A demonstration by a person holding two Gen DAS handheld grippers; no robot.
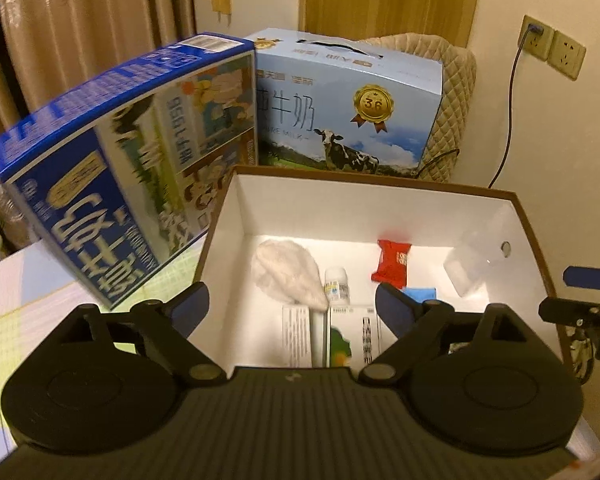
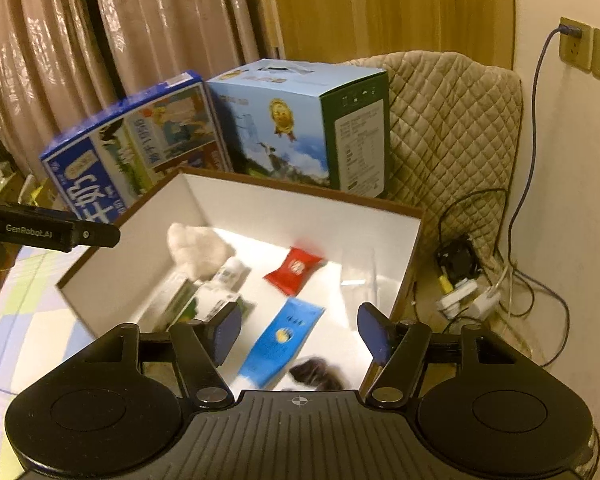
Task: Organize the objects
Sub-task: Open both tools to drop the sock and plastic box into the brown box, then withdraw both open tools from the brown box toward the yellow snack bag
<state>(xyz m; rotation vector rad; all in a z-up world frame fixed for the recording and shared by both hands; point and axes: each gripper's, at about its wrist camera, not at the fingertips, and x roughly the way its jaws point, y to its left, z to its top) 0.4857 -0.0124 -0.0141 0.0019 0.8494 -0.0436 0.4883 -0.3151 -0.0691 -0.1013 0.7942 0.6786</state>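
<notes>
An open brown box with a white inside (image 1: 340, 204) (image 2: 300, 212) holds a white cloth (image 1: 288, 272) (image 2: 196, 248), a small white bottle (image 1: 337, 284) (image 2: 230, 274), a red packet (image 1: 392, 266) (image 2: 296, 266), a blue packet (image 1: 420, 293) (image 2: 284, 340), a clear cup (image 1: 472, 264) (image 2: 358, 276), flat white and green boxes (image 1: 340, 336) (image 2: 188, 304) and a dark object (image 2: 316, 372). My left gripper (image 1: 292, 304) hovers open over the box's near-left corner, holding nothing. My right gripper (image 2: 300, 332) hangs open above the blue packet, empty.
A dark blue milk carton (image 1: 112, 168) (image 2: 128, 156) leans by the box's left side, with a light blue milk carton (image 1: 348, 108) (image 2: 300, 128) behind it. A quilted cover (image 2: 452, 128), cables and chargers (image 2: 472, 296), and wall sockets (image 1: 552, 46) lie to the right. Curtains hang behind.
</notes>
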